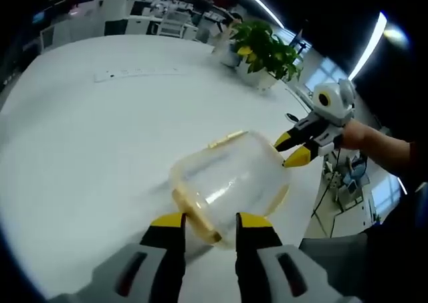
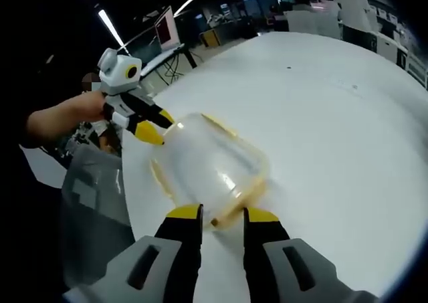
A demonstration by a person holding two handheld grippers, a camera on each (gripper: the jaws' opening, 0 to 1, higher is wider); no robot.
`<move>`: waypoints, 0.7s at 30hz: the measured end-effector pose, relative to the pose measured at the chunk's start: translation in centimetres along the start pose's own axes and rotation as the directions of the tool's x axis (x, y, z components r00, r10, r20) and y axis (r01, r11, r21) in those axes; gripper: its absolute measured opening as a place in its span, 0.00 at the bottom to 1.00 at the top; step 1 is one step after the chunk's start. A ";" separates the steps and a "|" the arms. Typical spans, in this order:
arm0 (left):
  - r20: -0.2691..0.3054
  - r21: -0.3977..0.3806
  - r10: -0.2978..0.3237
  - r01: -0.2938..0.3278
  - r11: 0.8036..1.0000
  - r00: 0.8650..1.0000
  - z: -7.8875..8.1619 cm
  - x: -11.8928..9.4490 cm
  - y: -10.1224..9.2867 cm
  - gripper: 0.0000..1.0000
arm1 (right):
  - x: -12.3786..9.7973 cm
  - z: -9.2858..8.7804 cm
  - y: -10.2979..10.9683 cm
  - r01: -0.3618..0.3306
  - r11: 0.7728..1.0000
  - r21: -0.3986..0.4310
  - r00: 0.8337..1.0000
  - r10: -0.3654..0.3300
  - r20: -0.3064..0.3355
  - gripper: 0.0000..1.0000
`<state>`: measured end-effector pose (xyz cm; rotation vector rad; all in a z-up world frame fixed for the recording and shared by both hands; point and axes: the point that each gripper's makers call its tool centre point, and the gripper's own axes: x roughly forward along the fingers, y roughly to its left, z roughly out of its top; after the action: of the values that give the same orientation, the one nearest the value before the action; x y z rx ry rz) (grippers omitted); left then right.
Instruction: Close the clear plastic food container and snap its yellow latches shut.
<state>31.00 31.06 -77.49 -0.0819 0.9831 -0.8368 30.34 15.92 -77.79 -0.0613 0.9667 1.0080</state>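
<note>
The clear plastic container (image 1: pixel 231 179) with yellow latches rests on the round white table (image 1: pixel 100 136). My left gripper (image 1: pixel 210 224) is open at its near end, and a yellow latch (image 1: pixel 199 224) sits in the gap between the jaws. My right gripper (image 1: pixel 292 149) is at the far end, its yellow tips slightly apart beside the container's corner. In the right gripper view the container (image 2: pixel 210 166) lies just ahead of my right gripper (image 2: pixel 222 216), with a yellow latch (image 2: pixel 231 209) between the open jaws. Across it, a hand holds the left gripper (image 2: pixel 157 126).
A potted green plant (image 1: pixel 264 49) stands at the table's far edge. The white tabletop (image 2: pixel 334 116) stretches wide around the container. The table's edge runs close behind each gripper, with office desks and monitors beyond.
</note>
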 end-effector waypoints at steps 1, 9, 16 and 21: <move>-0.005 0.005 0.029 -0.029 1.000 1.000 0.1 0.0 0.3 0.20 | 0.1 -0.1 0.0 -0.006 1.000 0.004 1.000 0.006 0.000 0.20; -0.056 0.016 0.035 -0.034 0.999 0.998 0.2 0.3 0.4 0.20 | 0.4 -0.5 -0.7 -0.033 0.997 0.069 0.999 0.031 0.035 0.16; -0.054 0.021 0.033 -0.032 0.999 0.998 0.4 0.4 0.4 0.20 | 0.3 -0.1 -0.2 -0.028 0.993 0.116 0.997 0.020 0.071 0.17; -0.052 0.020 0.035 -0.034 0.999 0.998 0.4 0.5 0.5 0.21 | 0.3 0.1 -0.2 -0.009 0.991 0.137 0.997 -0.002 0.077 0.18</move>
<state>31.75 31.00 -77.81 -0.0264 1.0225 -0.8202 30.62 16.04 -78.08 0.0936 0.9631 0.9383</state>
